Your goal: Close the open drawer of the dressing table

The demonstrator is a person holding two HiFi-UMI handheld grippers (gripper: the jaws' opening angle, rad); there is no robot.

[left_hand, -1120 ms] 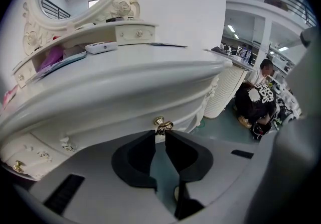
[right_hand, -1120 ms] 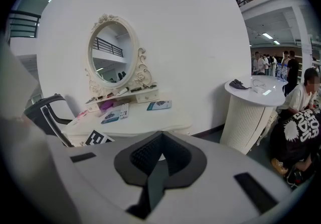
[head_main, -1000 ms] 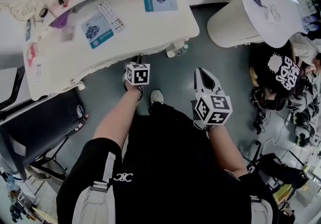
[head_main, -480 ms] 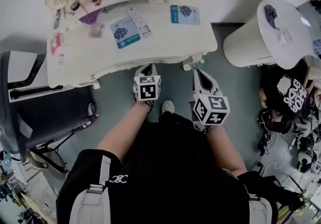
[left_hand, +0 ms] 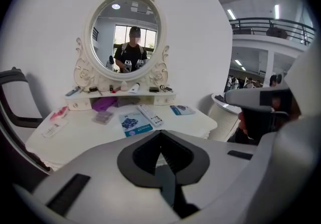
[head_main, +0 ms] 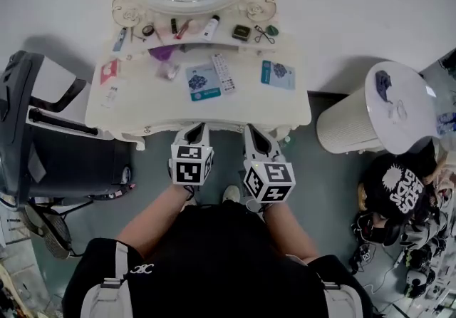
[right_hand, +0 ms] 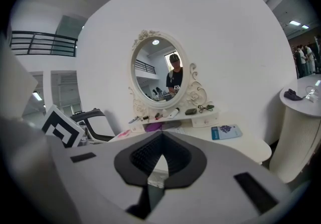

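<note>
Centre frame, at dressing table (head_main: 142, 99) front edge: left gripper (head_main: 197, 127), right gripper (head_main: 255, 131) side by side, jaws together on both, nothing gripped.

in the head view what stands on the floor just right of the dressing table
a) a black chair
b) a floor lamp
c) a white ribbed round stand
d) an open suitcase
c: the white ribbed round stand sits on the floor beside the right end of the dressing table, while the black chair is at its left end.
</note>
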